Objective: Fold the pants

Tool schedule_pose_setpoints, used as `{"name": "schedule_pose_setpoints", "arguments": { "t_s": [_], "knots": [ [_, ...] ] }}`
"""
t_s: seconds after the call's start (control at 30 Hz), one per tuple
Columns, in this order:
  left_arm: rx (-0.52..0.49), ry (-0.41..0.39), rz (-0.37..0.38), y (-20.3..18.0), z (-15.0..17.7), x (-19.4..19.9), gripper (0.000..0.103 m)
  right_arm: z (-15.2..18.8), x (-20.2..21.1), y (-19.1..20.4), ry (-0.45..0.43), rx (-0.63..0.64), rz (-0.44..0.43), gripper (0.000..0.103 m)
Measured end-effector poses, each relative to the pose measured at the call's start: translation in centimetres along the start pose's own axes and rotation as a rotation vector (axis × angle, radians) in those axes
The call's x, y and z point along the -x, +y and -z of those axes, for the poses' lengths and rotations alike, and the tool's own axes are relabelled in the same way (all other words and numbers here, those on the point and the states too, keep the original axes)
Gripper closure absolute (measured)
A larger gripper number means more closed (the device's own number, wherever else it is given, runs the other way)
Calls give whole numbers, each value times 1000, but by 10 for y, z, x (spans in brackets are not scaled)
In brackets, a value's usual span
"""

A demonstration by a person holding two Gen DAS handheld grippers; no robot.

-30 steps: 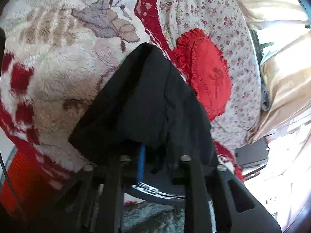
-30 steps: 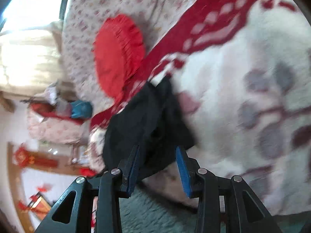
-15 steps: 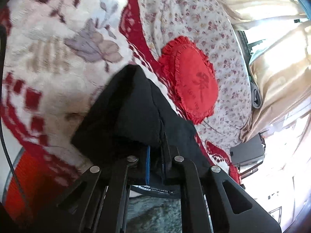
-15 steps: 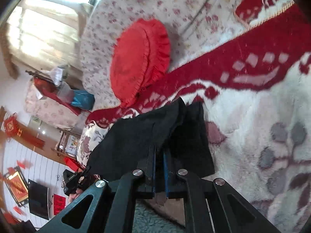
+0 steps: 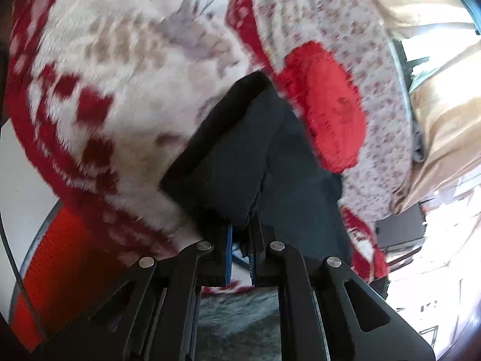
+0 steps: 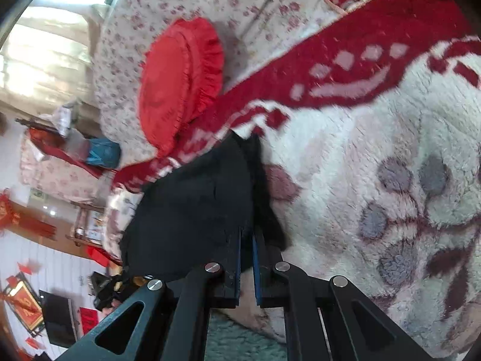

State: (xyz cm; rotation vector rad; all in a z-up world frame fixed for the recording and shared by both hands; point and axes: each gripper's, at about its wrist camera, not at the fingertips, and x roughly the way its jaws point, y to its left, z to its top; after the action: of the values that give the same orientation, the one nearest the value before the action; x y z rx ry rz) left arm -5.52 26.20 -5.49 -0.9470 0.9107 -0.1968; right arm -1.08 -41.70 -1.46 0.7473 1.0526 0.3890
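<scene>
Blanket: a plush white blanket with a red border and grey leaf motifs is spread over the bed, and everything else is borne on it.
Quilt: a floral quilt is seen beyond the red border.
Cushion: a round red frilled cushion is propped on the quilt, just beyond the far end of the garment.
Pants: the black pants are laid on the blanket, near its red border, with the near edge raised by both tools; the far end rests on the pile.
Handling: the cloth is judged soft, limp and light, since it drapes and creases from the grip; sagging between the two holds is to be expected, and the fleece is likely to drag on it.
Hold: the near edge is best taken at two points well apart, through every layer.
Left gripper: the left gripper is closed down to a narrow slit, with black cloth pinched at the tips.
Right gripper: the right gripper is likewise nearly closed, and a fold of the pants is clamped.
</scene>
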Motion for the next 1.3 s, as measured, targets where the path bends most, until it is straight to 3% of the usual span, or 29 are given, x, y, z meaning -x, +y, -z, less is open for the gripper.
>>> {"name": "schedule_pose_setpoints", "arguments": {
  "t_s": [0.1,0.27,0.4,0.47,0.53,0.63,0.67,0.7,0.77,0.9,0.97,1.07,1.1,1.17,1.2,1.23,1.27,1.3],
  "knots": [
    [44,-5,18,11,8,-3,96,-1,-9,0,24,-3,34,97],
    [10,-28,21,4,6,5,96,-3,-6,0,7,-4,54,97],
    [-12,7,-5,16,4,-13,92,-5,-5,-5,-3,-15,108,95],
    [-22,-2,-4,13,4,-7,91,-8,7,-6,-69,-6,232,95],
    [-64,-46,-57,7,4,5,75,-12,26,2,-182,17,295,95],
    [-156,-215,-208,-10,10,31,74,-17,49,40,-377,167,337,95],
    [-212,-316,-282,-23,14,43,74,-17,49,61,-417,249,298,94],
    [-239,-361,-294,-31,15,48,74,-16,44,74,-424,294,266,92],
    [-297,-412,-269,-54,11,50,74,-17,15,109,-372,376,177,90],
    [-424,-318,-185,-97,-14,6,74,-18,-63,169,-177,471,31,90],
    [-430,-289,-208,-102,-29,-20,74,-16,-104,198,-73,500,-49,90],
    [-337,-207,-312,-80,-52,-58,92,-12,-165,236,51,494,-142,90],
    [-325,-202,-321,-72,-55,-65,94,-10,-180,243,86,494,-173,90],
    [-317,-229,-352,-66,-57,-63,94,-5,-217,251,238,476,-262,90],
    [-298,-242,-385,-64,-57,-61,94,-5,-235,254,265,510,-212,90],
    [-282,-245,-385,-61,-57,-61,94,-9,-244,249,238,528,-139,90],
    [-269,-259,-412,-58,-58,-60,94,-17,-248,241,213,502,-96,90],
    [-246,-271,-450,-51,-58,-61,94,-37,-250,216,152,386,-15,97]
  ]
}}
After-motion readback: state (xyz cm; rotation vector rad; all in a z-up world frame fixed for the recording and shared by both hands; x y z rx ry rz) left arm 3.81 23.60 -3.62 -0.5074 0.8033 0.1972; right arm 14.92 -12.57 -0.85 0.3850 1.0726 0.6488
